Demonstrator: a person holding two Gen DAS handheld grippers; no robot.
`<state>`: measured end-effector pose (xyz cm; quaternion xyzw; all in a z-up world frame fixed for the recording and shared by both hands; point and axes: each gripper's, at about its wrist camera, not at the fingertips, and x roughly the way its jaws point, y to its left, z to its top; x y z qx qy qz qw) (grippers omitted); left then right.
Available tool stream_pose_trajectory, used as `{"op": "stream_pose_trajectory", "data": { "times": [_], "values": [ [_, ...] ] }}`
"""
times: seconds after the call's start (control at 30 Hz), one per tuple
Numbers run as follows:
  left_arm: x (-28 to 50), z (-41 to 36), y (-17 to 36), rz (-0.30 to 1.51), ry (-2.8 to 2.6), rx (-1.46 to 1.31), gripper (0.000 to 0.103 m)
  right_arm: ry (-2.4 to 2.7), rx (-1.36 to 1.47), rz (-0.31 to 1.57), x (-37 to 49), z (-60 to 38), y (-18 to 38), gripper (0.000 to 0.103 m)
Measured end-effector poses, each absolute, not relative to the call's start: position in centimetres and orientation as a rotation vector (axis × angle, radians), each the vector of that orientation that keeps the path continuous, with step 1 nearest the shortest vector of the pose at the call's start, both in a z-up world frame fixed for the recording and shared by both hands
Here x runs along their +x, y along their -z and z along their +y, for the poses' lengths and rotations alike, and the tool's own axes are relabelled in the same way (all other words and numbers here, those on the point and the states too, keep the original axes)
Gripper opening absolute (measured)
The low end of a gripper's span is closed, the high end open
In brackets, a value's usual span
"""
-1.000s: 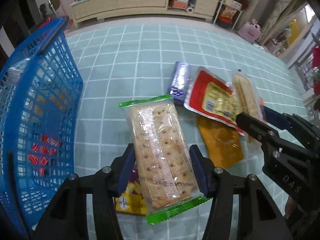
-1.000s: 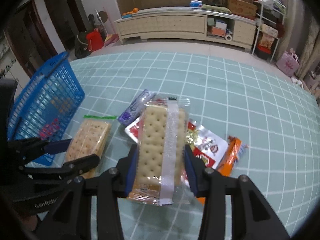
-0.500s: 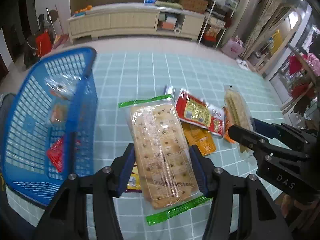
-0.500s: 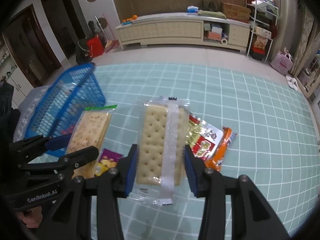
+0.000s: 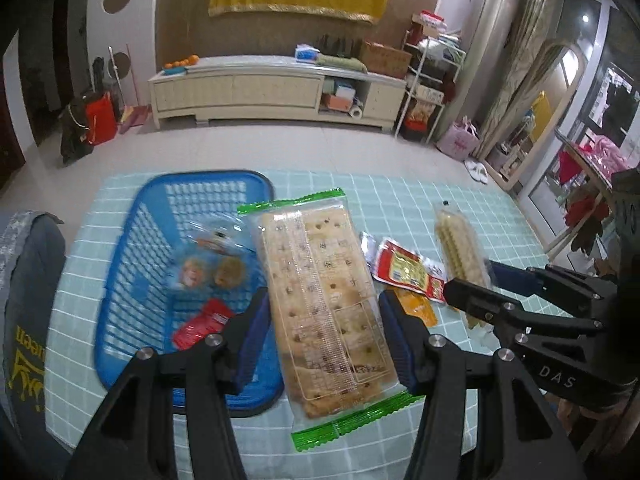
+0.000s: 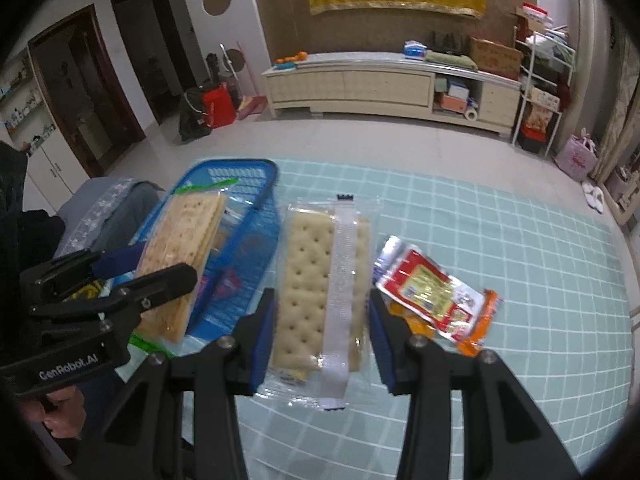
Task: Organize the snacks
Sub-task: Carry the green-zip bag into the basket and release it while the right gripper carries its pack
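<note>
Each hand-held gripper clamps a cracker pack: left (image 5: 324, 334) near the blue basket (image 5: 132, 240), right (image 6: 322, 328) above the surface (image 6: 520, 240). Best released low, flat, over the basket's middle.

Dim indoor light, fisheye-bent dark corners, slight blur, perhaps from motion.

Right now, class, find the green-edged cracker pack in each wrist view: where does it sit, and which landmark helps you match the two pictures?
Left wrist view: the green-edged cracker pack fills the centre, clamped between the left gripper fingers.
Right wrist view: the same pack shows at the left, seen side-on, in front of the basket.
Shared landmark: the blue basket on the checked tablecloth.
</note>
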<state>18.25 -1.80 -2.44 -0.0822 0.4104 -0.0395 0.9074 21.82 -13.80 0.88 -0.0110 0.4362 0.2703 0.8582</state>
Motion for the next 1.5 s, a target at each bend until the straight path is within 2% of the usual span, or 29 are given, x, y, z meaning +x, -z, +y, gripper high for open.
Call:
{"op": "stream_pose_trajectory", "data": {
  "times": [0.33, 0.57, 0.93, 1.43, 1.5],
  "values": [
    [16.7, 4.7, 1.6, 0.809, 0.041, -0.194, 0.052, -0.627, -0.054, 0.896, 21.6, -8.2, -2.4, 0.048],
    [16.2, 7.2, 3.1, 0.839, 0.034, -0.198, 0.052, -0.655, -0.097, 0.914, 21.5, -5.1, -1.2, 0.048],
    [17.1, 6.3, 6.0, 0.905, 0.066, -0.175, 0.052, -0.627, -0.135, 0.958, 21.8, -3.6, 0.4, 0.048],
    [18.5, 4.7, 7.0, 0.931, 0.096, -0.153, 0.053, -0.588, -0.136, 0.966, 21.7, -4.2, 0.5, 0.048],
    [18.5, 4.4, 6.8, 0.919, 0.094, -0.126, 0.06, -0.589, -0.135, 0.964, 21.6, -4.3, 0.4, 0.048]
  ]
}}
